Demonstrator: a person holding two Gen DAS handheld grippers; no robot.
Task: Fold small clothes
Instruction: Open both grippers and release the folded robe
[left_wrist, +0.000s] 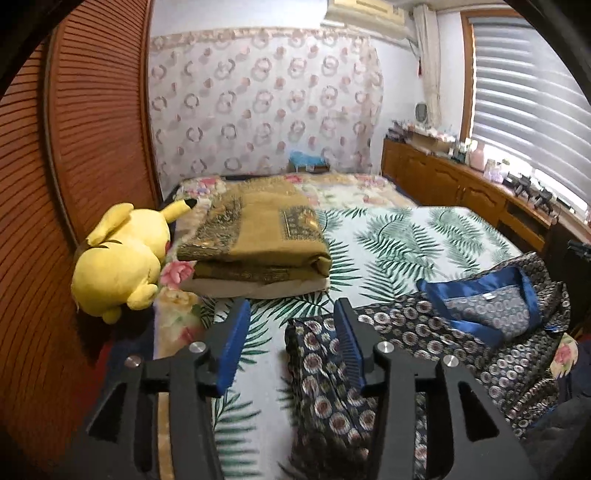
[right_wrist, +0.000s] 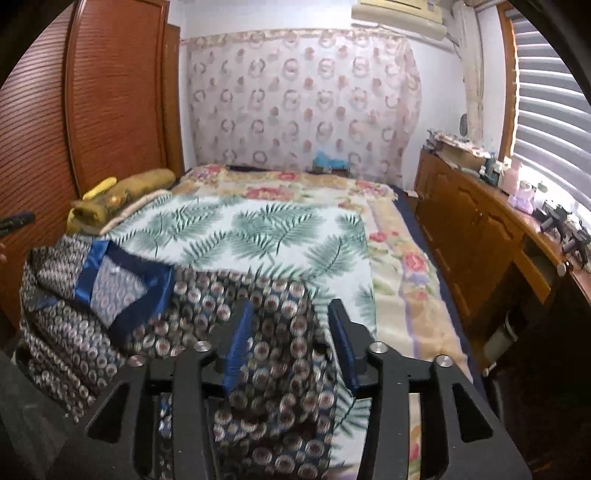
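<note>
Patterned garment (left_wrist: 443, 332) at bed (left_wrist: 406, 240) edge; far half bare

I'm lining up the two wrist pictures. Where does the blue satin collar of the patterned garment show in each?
Left wrist: blue satin collar at right of centre, beyond the right jaw.
Right wrist: blue satin collar at left, left of the jaws.
Shared landmark: the palm-leaf sheet under the garment.
</note>
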